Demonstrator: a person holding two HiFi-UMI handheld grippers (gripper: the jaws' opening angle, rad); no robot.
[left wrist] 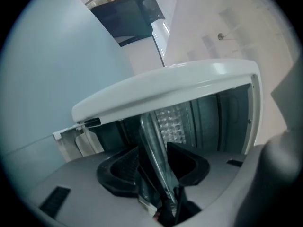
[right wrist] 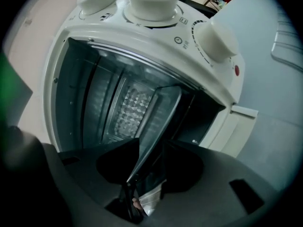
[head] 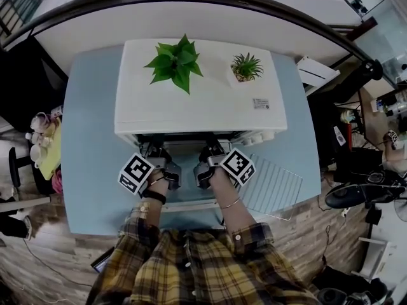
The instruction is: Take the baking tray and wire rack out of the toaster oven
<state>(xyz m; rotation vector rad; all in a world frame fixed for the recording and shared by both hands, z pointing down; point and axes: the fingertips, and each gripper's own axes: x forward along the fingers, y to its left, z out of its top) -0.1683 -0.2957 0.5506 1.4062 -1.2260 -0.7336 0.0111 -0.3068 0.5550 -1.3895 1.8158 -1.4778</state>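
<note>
A white toaster oven point(head: 197, 100) stands on the light blue table point(head: 89, 138) with its door folded down. The dark metal baking tray point(left wrist: 158, 136) point(right wrist: 149, 126) shows edge-on at the oven's mouth. Its front rim runs between the jaws of both grippers. My left gripper point(head: 158, 154) point(left wrist: 158, 167) is shut on the rim's left part. My right gripper point(head: 213, 154) point(right wrist: 147, 167) is shut on its right part. The wire rack point(head: 275, 184) lies flat on the table, right of the door. In the head view my hands and the grippers hide most of the tray.
Two potted plants point(head: 175, 61) point(head: 246, 67) stand on the oven's roof. Its white knobs point(right wrist: 154, 4) are on the right of the front. Cups and cloths point(head: 41, 135) sit off the table's left edge. A dark chair point(left wrist: 128, 18) stands behind.
</note>
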